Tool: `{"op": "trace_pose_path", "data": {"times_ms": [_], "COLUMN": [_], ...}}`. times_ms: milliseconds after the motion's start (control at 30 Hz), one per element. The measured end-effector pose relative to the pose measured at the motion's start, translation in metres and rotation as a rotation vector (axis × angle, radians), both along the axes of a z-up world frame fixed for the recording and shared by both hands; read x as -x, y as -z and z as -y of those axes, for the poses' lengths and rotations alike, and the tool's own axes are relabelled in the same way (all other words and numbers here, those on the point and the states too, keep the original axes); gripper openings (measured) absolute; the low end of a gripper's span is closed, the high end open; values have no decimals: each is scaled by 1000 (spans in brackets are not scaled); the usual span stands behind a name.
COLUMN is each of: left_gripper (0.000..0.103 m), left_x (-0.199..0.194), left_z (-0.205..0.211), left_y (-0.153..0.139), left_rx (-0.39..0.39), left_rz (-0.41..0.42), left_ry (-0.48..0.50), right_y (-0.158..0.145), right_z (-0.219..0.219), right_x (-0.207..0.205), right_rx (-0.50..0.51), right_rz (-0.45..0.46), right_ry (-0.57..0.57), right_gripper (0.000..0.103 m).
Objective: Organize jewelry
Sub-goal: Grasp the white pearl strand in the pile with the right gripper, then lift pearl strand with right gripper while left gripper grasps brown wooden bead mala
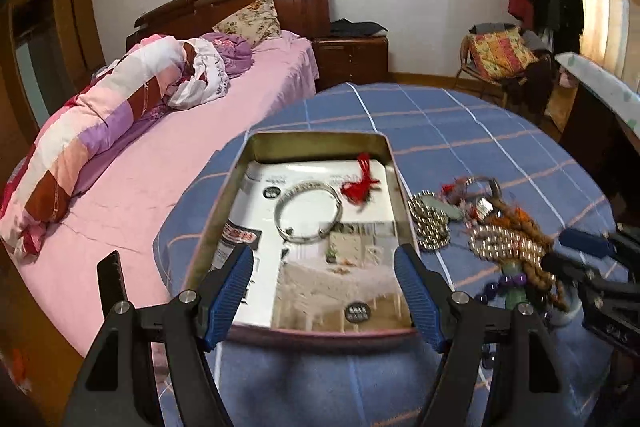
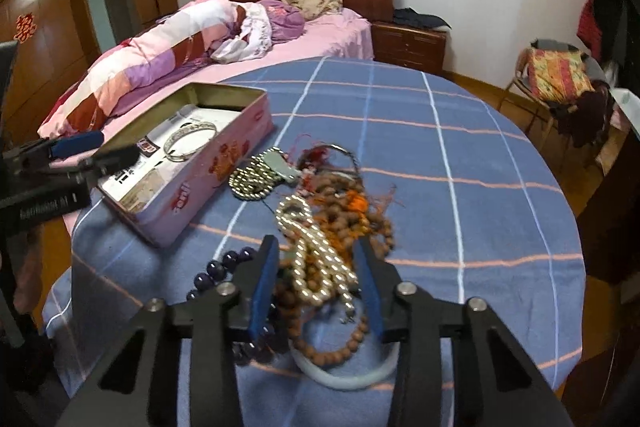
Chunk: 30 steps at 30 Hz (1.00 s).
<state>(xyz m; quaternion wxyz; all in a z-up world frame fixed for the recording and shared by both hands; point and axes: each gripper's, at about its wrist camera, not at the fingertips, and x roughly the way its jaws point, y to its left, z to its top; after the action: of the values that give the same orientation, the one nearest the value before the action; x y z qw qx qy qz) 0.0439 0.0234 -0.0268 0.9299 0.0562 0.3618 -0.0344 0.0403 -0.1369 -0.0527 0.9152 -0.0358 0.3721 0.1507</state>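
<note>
Right gripper [image 2: 318, 281] straddles the jewelry heap, jaws wide, gripping nothing.
The cream pearl bead strand [image 2: 316, 259] lies between its pads on the blue checked desk [image 2: 460, 155], beside the pink rectangular tin [image 2: 208, 171] holding a silver bangle [image 1: 308, 213]. Left gripper [image 1: 324, 291] hovers open over the tin. Beads look light, limp and slippery; pinch a bunched loop. Tangles underneath are hard to make out.

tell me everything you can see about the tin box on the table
The tin box is a shallow rectangular metal tin, pink outside with red floral print, dull gold inside, no lid in view. It sits flat on the blue checked cloth, left of the jewelry heap. A printed paper lines its floor; on that lie a silver bangle and a red tassel. The left tongs hover open over its near end.
</note>
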Motion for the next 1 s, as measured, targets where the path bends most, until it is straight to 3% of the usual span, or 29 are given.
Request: {"op": "trace_pose_path", "data": {"times_ms": [400, 500, 833, 1000], "left_gripper": [73, 73, 73, 73], "left_x": [-1, 2, 12, 13], "left_z": [1, -2, 14, 36], "left_y": [9, 7, -2, 2], "left_rx": [33, 45, 58, 36], "left_rz": [-15, -10, 12, 6], "left_ry": [12, 14, 77, 124], "right_y": [27, 24, -21, -32], "right_z": [-24, -18, 17, 37], "right_x": [-28, -27, 6, 11], "right_rx": [162, 119, -60, -144], "right_rz": [-78, -79, 52, 59], "right_ry": [-9, -13, 37, 77], "right_gripper": [35, 23, 22, 22]}}
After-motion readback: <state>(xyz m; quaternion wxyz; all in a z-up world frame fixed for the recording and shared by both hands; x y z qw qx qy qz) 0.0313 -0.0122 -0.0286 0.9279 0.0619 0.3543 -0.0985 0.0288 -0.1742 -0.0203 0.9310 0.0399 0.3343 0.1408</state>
